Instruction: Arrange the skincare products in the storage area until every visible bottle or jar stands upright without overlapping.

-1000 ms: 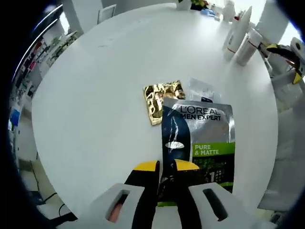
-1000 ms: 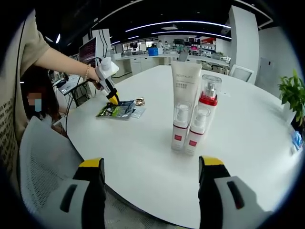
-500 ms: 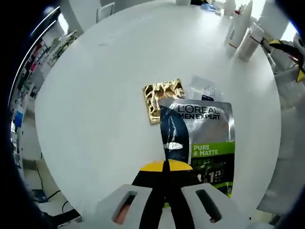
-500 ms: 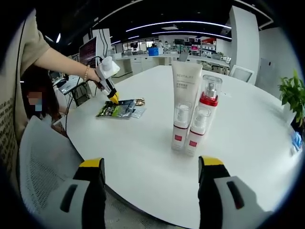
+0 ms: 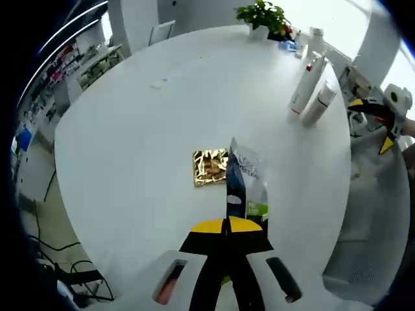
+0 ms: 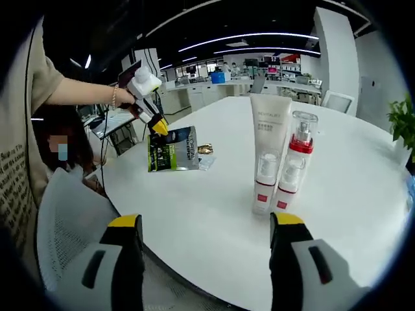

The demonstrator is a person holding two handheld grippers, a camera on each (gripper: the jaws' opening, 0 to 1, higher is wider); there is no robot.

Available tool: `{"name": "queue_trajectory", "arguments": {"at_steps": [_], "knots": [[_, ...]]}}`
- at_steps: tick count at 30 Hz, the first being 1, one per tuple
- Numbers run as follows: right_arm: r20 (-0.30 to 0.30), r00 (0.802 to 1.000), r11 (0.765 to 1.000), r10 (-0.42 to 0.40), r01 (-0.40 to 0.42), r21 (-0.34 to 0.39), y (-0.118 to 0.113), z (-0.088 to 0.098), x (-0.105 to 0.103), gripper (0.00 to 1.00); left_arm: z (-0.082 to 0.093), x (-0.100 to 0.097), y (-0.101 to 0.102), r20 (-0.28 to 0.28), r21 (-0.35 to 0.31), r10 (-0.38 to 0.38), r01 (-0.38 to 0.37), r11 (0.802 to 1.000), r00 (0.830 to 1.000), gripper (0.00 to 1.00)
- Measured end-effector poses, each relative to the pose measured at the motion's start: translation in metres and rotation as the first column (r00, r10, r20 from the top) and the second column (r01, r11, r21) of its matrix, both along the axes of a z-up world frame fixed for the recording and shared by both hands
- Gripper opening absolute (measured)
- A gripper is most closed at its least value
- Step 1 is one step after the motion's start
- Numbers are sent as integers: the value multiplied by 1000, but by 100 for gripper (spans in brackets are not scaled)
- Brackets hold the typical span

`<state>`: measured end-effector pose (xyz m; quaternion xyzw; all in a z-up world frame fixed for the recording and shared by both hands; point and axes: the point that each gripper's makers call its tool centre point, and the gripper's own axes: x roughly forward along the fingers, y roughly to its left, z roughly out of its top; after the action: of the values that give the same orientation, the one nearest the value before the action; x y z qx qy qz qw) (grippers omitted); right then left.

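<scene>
Silver foil sachet (image 5: pixel 245 184) hung above the white table (image 5: pixel 130 129), pinched at its lower edge by the left gripper (image 5: pixel 226 228), whose jaws were clamped together on it. The gold sachet (image 5: pixel 209 166) lay flat on the table just beside it. The right gripper (image 6: pixel 206 228) hovered with jaws spread and nothing between them, near the upright white tube (image 6: pixel 269 153) and pump bottle (image 6: pixel 296 162), which stood touching. The lift probably called for a firm pinch and a slow, level carry clear of the gold sachet.

Left hand-held gripper (image 5: pixel 227 225) lifted sachet (image 6: pixel 172 148) off table (image 5: pixel 142 129).
</scene>
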<state>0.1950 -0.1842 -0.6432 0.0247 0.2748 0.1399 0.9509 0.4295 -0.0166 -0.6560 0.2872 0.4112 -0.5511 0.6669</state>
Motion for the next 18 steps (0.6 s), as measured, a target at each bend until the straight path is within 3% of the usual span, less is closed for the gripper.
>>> {"name": "queue_trajectory", "arguments": {"at_steps": [6,10,18], "knots": [[21,998,998,57,-57,22,23,4,0,80,14,-24,-3,-24,-21,-4,3,1000,1000,0],[46,997,997,68,-70,38,31,12,0,80,26,-46,-12,-77,-76,15,-21,997,997,0],[145,989,981,29,-56,186,44,42,10,80,62,-81,-34,-122,-186,8,-31,982,992,0]]}}
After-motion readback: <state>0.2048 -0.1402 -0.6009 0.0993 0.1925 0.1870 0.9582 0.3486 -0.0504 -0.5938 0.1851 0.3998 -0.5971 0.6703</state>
